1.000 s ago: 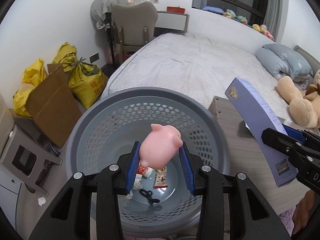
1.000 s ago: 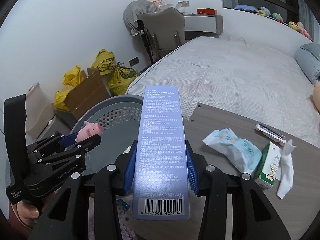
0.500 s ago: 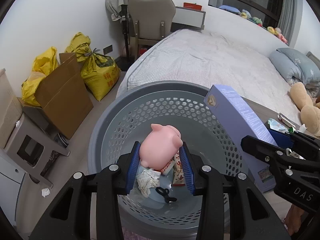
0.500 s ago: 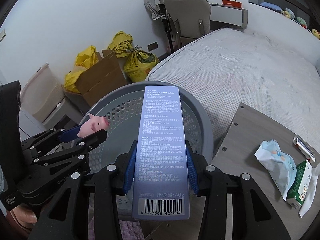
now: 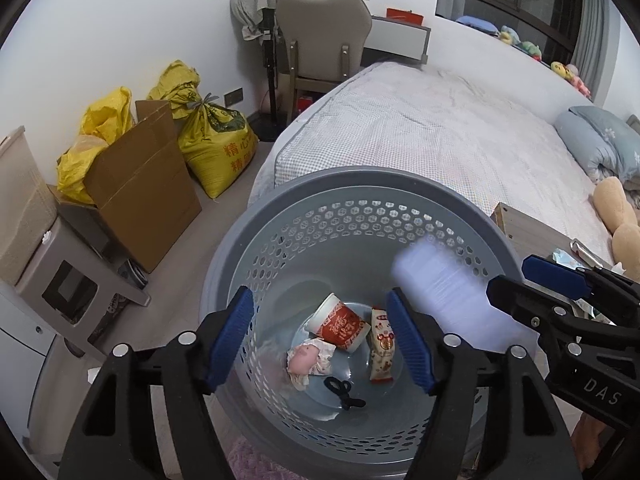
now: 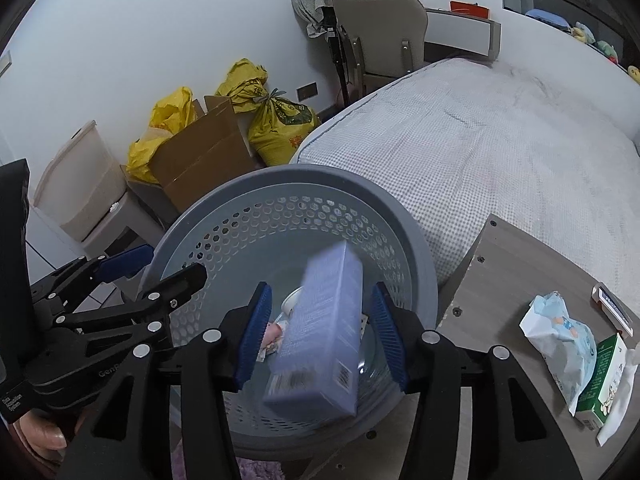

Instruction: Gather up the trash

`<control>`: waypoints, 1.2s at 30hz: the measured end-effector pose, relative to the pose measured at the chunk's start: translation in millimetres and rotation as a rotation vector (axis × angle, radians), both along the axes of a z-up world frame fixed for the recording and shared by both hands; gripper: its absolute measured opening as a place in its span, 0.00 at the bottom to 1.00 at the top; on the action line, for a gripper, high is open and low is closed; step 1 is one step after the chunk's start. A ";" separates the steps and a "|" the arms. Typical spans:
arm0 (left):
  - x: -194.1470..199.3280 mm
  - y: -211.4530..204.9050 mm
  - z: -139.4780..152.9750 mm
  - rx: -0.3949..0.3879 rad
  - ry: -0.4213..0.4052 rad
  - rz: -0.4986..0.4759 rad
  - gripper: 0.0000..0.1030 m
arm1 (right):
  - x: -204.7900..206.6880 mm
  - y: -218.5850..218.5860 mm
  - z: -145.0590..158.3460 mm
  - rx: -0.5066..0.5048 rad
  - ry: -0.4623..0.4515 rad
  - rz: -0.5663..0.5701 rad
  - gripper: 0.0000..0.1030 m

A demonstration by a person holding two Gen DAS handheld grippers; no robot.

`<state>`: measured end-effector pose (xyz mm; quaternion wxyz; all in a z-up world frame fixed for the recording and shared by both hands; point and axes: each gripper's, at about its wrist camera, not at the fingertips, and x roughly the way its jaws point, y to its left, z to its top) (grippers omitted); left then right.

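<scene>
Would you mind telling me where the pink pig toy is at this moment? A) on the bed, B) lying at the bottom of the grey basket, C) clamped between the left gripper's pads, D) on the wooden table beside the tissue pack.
B: in the left wrist view the pink pig toy lies on the floor of the grey basket beside a red cup, and the left gripper stands open with nothing between its pads.

Both grippers point steeply downward side by side; the left gripper and right gripper have just been opening, jaws apart
</scene>
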<state>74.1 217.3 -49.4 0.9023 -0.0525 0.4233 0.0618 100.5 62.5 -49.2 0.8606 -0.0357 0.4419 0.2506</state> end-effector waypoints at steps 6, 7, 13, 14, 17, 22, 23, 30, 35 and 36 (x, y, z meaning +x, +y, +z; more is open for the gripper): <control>-2.4 3.7 1.1 0.007 -0.002 0.018 0.69 | -2.3 0.2 -0.9 -0.019 -0.007 -0.002 0.49; -3.0 3.8 1.4 0.011 -0.004 0.022 0.70 | -2.4 0.4 -0.6 -0.021 -0.008 -0.002 0.49; -6.1 5.2 4.3 0.018 -0.011 0.038 0.75 | -4.4 1.0 0.5 -0.022 -0.013 -0.006 0.49; -6.4 5.6 4.5 0.020 -0.012 0.040 0.75 | -4.5 1.1 0.5 -0.022 -0.014 -0.006 0.49; -8.2 7.4 6.0 0.023 -0.018 0.050 0.80 | -5.5 1.2 1.1 -0.024 -0.018 -0.010 0.49; -11.5 8.4 8.7 0.025 -0.026 0.061 0.83 | -9.1 0.6 2.7 -0.025 -0.021 -0.012 0.49; -12.2 8.5 9.0 0.027 -0.027 0.062 0.84 | -9.7 0.6 3.0 -0.026 -0.022 -0.012 0.49; -16.9 9.6 13.3 0.024 -0.037 0.070 0.88 | -15.8 -1.8 7.8 -0.027 -0.039 -0.016 0.53; -20.6 11.0 16.0 0.020 -0.045 0.072 0.91 | -19.3 -2.9 10.1 -0.023 -0.045 -0.020 0.54; -21.5 10.8 16.5 0.021 -0.046 0.071 0.91 | -20.4 -3.2 10.7 -0.023 -0.048 -0.021 0.54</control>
